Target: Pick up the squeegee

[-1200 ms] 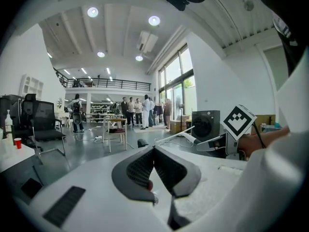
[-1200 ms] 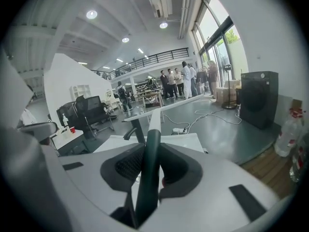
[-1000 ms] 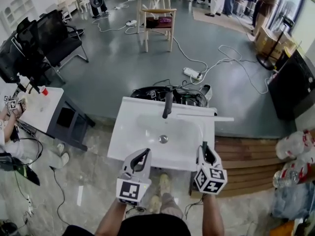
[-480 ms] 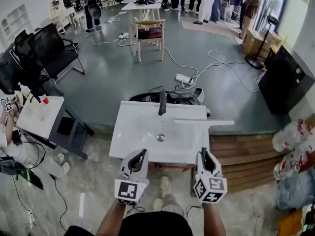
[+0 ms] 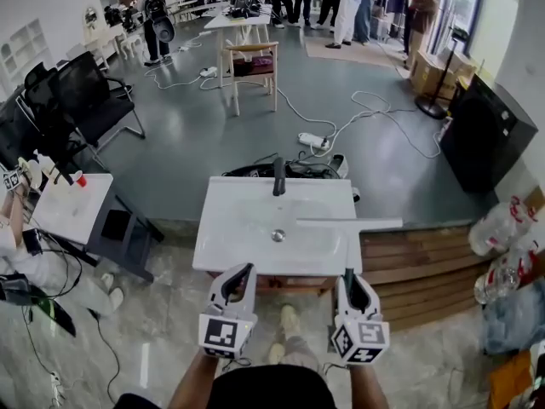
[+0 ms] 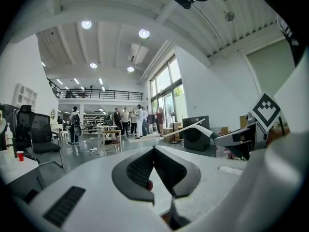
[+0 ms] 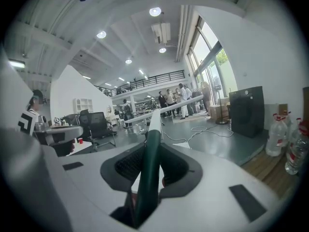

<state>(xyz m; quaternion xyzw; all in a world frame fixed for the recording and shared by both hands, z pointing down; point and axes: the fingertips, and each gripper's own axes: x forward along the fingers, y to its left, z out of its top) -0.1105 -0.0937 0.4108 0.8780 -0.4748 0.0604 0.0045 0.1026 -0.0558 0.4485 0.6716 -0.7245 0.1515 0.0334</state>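
Note:
The squeegee has a dark green handle and a long white blade. My right gripper is shut on the handle, which runs up between the jaws in the right gripper view. The blade hangs crosswise above the right side of the white sink, near the black tap. My left gripper is held beside it at the sink's near edge. In the left gripper view its pads meet with nothing between them. That view also shows the squeegee's blade at the right.
A wooden platform with large water bottles lies to the right, and a black cabinet stands behind it. At the left are a small white table and black chairs. Cables, a wooden chair and standing people lie beyond the sink.
Both grippers have drawn back from the sink toward the person, and the squeegee has come along in the right one. Its blade has moved from the basin's back toward its middle.

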